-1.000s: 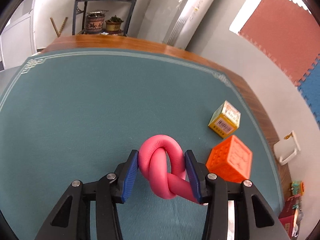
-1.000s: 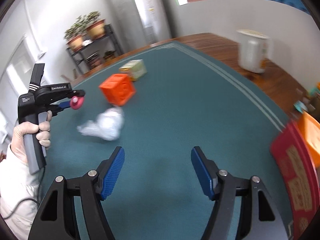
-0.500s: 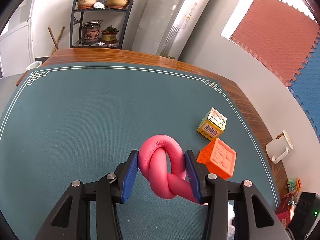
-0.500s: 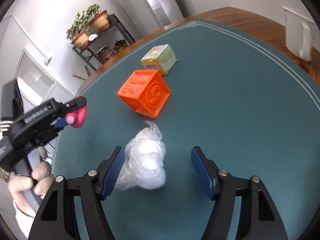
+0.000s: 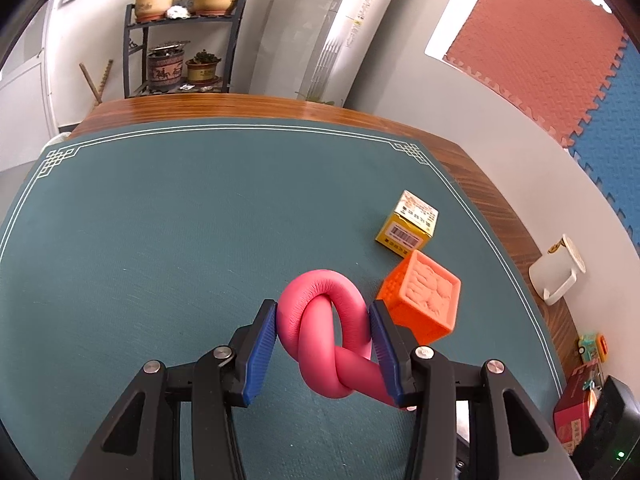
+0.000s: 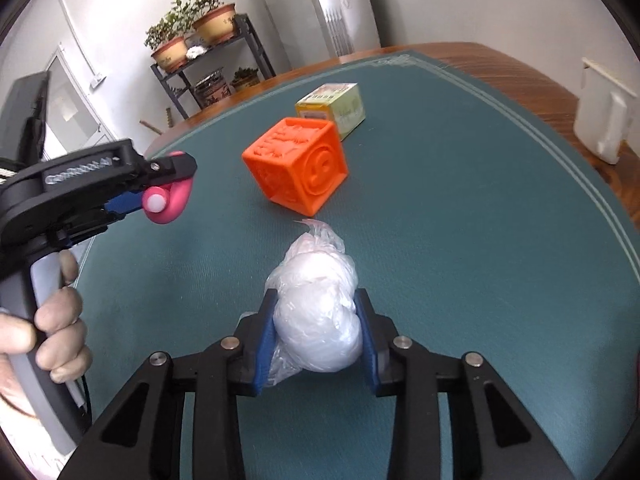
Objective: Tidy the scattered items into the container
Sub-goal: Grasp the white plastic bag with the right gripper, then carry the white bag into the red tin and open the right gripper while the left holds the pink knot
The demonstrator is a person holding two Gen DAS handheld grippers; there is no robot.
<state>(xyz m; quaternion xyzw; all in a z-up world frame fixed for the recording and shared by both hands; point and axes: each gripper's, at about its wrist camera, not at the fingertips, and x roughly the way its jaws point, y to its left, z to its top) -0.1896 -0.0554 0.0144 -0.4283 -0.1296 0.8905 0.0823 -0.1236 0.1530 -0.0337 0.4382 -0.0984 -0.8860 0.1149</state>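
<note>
Scattered items are down to four that I can see, and two of them are in my tongs. My left tongs [image 5: 323,350] are clamped on the pink knotted foam tube [image 5: 326,334], pads pressing the loop from both sides and lifted off the green counter [image 5: 168,216]; it looks light and spongy, so I judge the knot's thick middle is the right place to squeeze, since a loose end would bend away. My right tongs [image 6: 318,332] are closing around the crumpled clear plastic bag [image 6: 316,312], which sits between the blue pads, both pads against its sides. I expect that bag to be nearly weightless, slick and crushable, so the bulk of the wad is the safest hold, not the thin twisted tail pointing ahead of the tongs. Just ahead of the right tongs stands the orange embossed cube [image 6: 298,168], tilted on an edge, probably soft rubber and wide for a grip. Beyond it rests the small yellow carton [image 6: 334,110], light and stiff by its look. I cannot make out the container for certain in either view.
</note>
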